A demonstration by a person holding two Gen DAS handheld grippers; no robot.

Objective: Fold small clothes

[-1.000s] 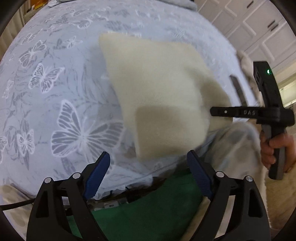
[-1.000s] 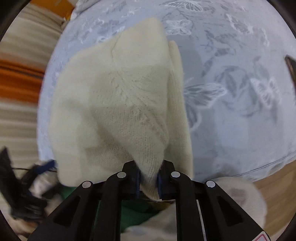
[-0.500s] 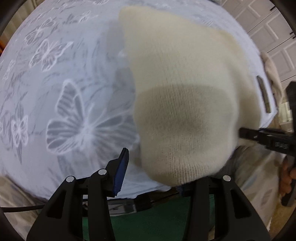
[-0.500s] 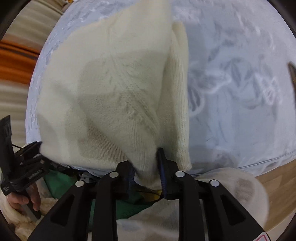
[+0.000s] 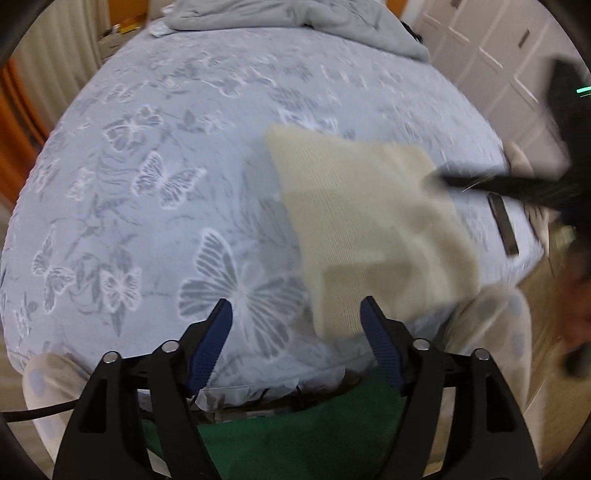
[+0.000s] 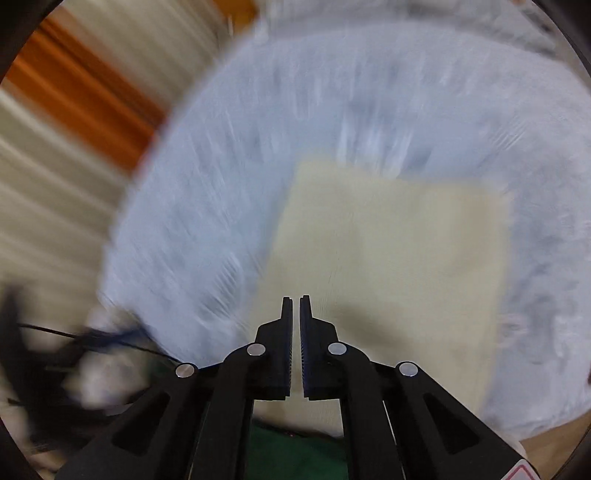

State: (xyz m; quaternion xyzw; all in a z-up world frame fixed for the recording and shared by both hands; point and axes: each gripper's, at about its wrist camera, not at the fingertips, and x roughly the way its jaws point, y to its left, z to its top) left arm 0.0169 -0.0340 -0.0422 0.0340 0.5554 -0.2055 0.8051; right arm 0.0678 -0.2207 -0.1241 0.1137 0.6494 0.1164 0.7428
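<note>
A cream knitted garment (image 5: 369, 229) lies folded flat on the blue butterfly bedspread (image 5: 166, 184), near the bed's front right edge. It also shows in the right wrist view (image 6: 391, 258) as a cream rectangle, blurred by motion. My left gripper (image 5: 295, 317) is open and empty, just in front of the garment's near left corner. My right gripper (image 6: 294, 302) has its jaws almost together with nothing between them, above the garment's near edge. The right gripper shows blurred at the right of the left wrist view (image 5: 517, 184).
A dark flat object (image 5: 504, 229) lies on the bed right of the garment. A grey duvet (image 5: 295, 18) is bunched at the far end. White cupboard doors (image 5: 498, 55) stand to the right. Green cloth (image 5: 295, 443) lies below the bed's front edge.
The right gripper has let go of the garment and pulled back fast. The garment has dropped flat onto the bed. The left gripper has drawn back and stays open.
</note>
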